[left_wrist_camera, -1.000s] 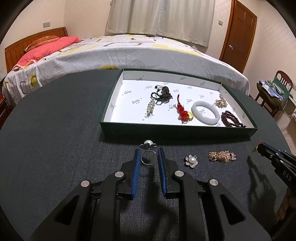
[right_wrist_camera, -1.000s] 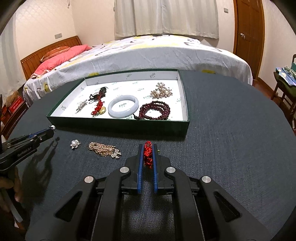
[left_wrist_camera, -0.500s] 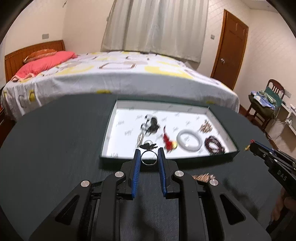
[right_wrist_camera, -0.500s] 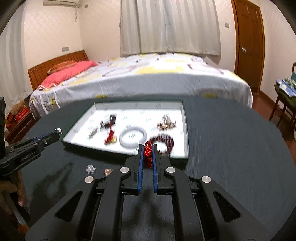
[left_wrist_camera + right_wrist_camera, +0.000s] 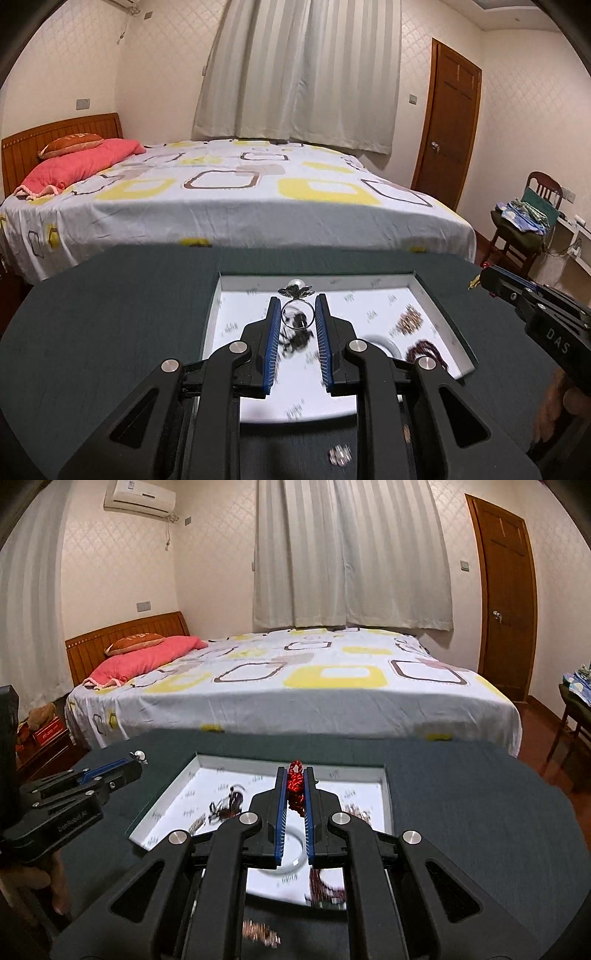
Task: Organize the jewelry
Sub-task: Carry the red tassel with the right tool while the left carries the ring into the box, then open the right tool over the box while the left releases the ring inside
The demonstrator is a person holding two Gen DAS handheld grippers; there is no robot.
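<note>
My left gripper [image 5: 297,306] is shut on a silver pearl ring [image 5: 296,299] and holds it in the air above the white-lined green tray [image 5: 213,317]. My right gripper [image 5: 294,779] is shut on a red beaded piece [image 5: 295,786], also above the tray [image 5: 387,797]. In the tray lie a black bead piece [image 5: 295,332], a white bangle [image 5: 386,341], a dark red bead bracelet [image 5: 424,350] and a gold cluster [image 5: 408,321]. A pearl brooch [image 5: 340,455] and a gold bracelet [image 5: 258,931] lie on the dark table before the tray.
The round dark table [image 5: 92,332] ends just behind the tray; a bed [image 5: 221,192] stands beyond it. A chair with clothes [image 5: 528,225] is at the right. Each gripper shows at the edge of the other's view.
Both grippers have risen from the table and moved forward over the tray, each still holding its piece. The view has tilted up toward the bed.
</note>
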